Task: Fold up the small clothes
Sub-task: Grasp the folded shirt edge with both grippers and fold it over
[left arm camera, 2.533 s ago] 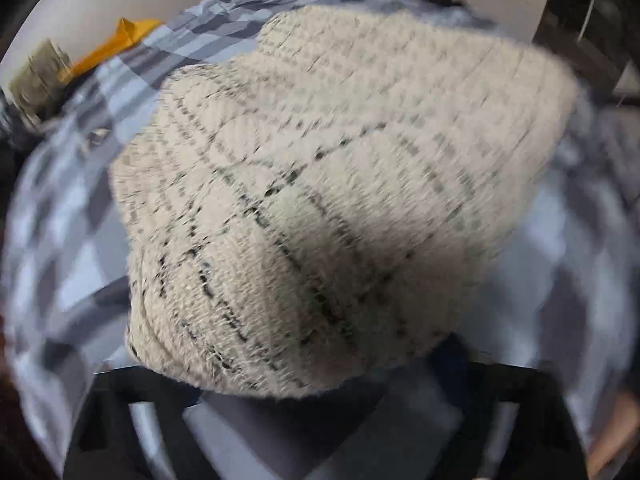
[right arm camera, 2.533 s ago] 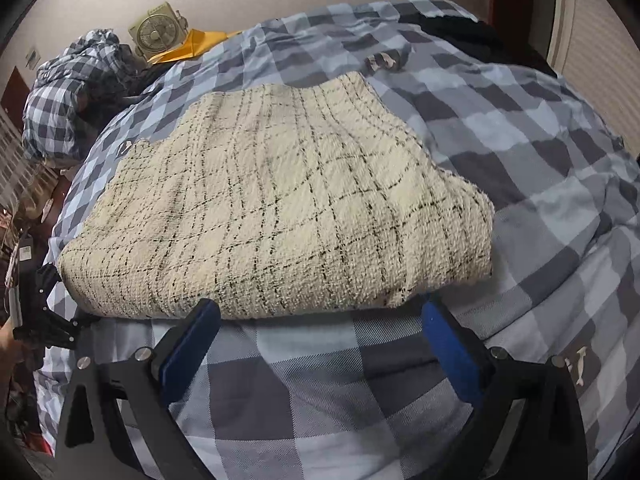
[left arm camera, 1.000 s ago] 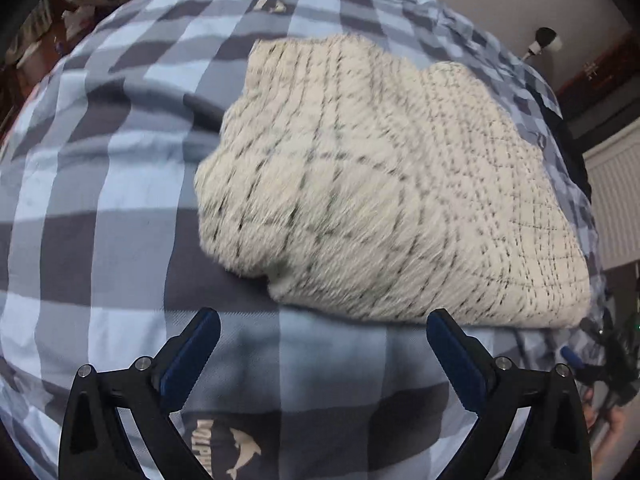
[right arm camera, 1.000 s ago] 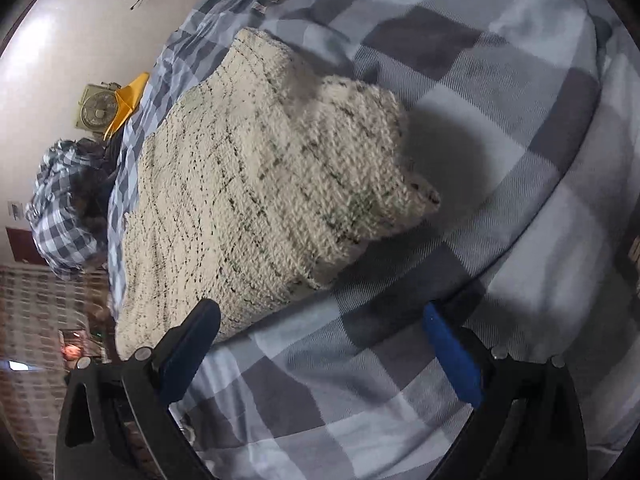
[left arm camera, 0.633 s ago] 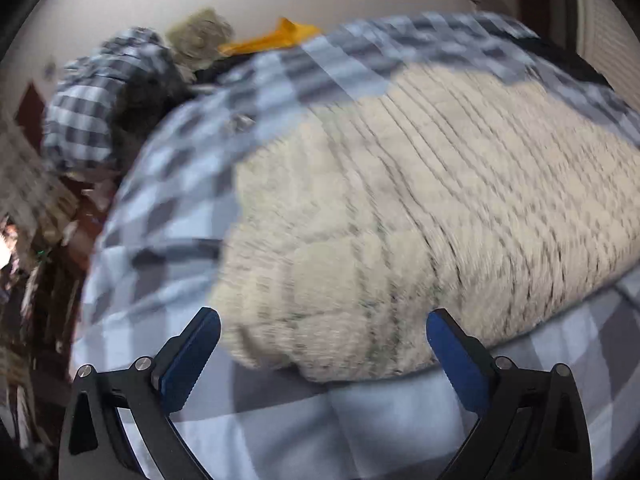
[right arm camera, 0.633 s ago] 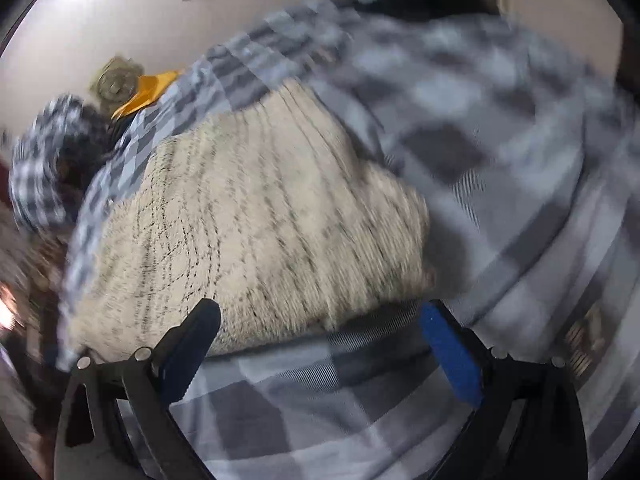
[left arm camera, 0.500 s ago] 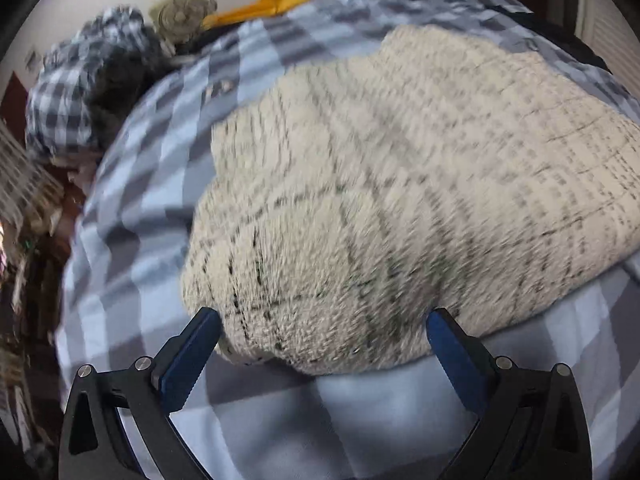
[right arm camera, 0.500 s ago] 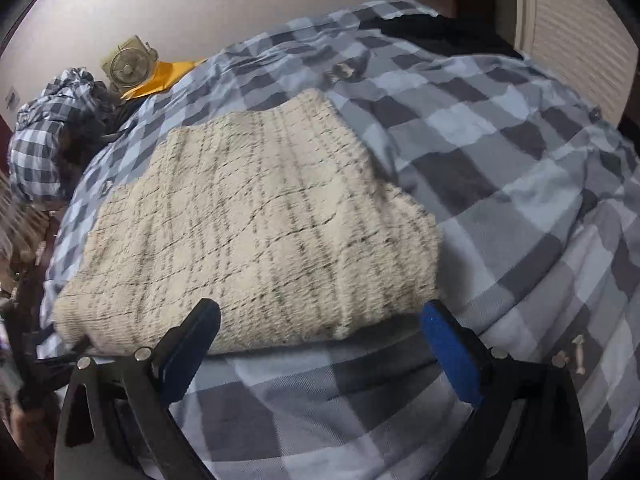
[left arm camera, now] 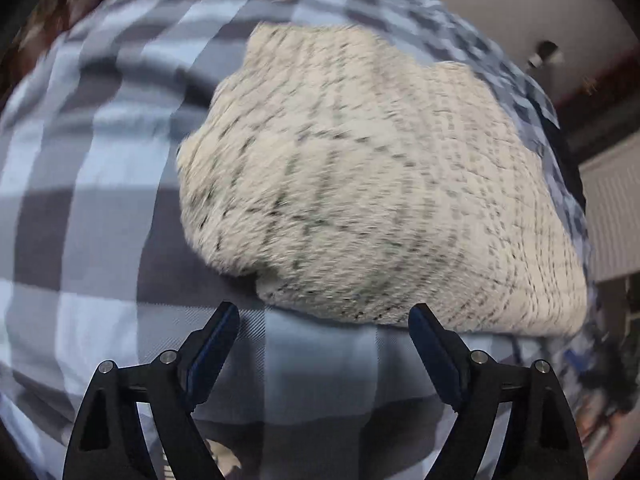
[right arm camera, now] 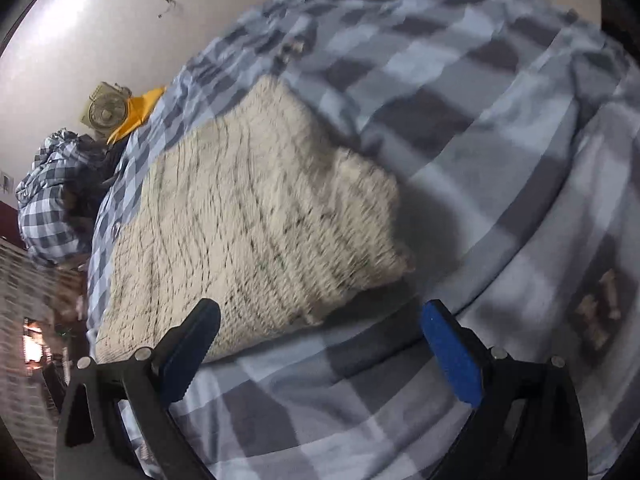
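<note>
A folded cream knitted garment [left arm camera: 360, 184] with thin dark check lines lies on a blue and grey checked bedspread [left arm camera: 80, 208]. In the left wrist view its near rounded edge sits just beyond my left gripper [left arm camera: 323, 316], whose jaws are closing with only bedspread between them. The right wrist view shows the same garment [right arm camera: 256, 224] from its right corner. My right gripper [right arm camera: 320, 312] hovers open at that corner; its left finger [right arm camera: 192, 340] overlaps the garment's edge, and the pads press on nothing.
Beyond the bedspread [right arm camera: 480, 128] stand a small fan [right arm camera: 106, 110] and something yellow [right arm camera: 138, 114] by the white wall. A checked bundle of cloth [right arm camera: 52, 196] lies at the bed's far left. Dark furniture [left arm camera: 616, 360] shows past the bed's right side.
Both views have swung round the garment. The left gripper's jaws stand narrower than half a second ago. The garment keeps its folded shape.
</note>
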`<move>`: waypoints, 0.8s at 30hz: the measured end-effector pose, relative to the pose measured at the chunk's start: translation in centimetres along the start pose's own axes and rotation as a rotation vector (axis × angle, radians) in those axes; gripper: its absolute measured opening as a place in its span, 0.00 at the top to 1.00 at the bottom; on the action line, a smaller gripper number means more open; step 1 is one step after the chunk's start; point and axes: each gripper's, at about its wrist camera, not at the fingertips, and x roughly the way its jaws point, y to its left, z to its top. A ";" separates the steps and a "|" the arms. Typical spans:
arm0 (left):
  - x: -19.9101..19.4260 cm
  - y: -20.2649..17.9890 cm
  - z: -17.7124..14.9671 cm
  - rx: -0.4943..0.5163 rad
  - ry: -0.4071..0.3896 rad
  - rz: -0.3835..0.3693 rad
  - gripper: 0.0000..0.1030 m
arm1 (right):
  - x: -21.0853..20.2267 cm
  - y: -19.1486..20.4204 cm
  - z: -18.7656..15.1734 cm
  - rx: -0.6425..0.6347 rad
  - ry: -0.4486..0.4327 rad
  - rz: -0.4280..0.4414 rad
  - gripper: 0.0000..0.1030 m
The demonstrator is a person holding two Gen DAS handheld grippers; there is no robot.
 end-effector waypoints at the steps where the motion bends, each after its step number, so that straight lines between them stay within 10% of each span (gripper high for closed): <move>1: 0.5 0.4 0.3 -0.006 0.013 0.006 0.16 | 0.5 0.1 -0.2 0.001 0.023 0.009 0.04; 6: 1.9 1.1 2.0 -0.001 0.018 -0.013 0.16 | 3.3 0.8 0.5 0.011 0.098 0.047 0.04; 9: 2.4 0.4 3.3 0.067 0.011 -0.067 0.45 | 4.8 0.5 1.4 0.062 0.126 0.109 0.11; 14: 1.3 -0.9 3.8 0.078 0.012 -0.112 0.80 | 4.7 0.2 1.3 0.095 0.122 0.139 0.70; 18: -1.3 -1.9 3.4 0.062 -0.030 -0.144 0.84 | 2.8 0.2 0.7 0.114 0.083 0.226 0.83; 24: -5.9 -1.9 0.0 0.099 0.125 -0.155 0.84 | -3.3 0.1 -1.2 0.184 0.056 0.414 0.85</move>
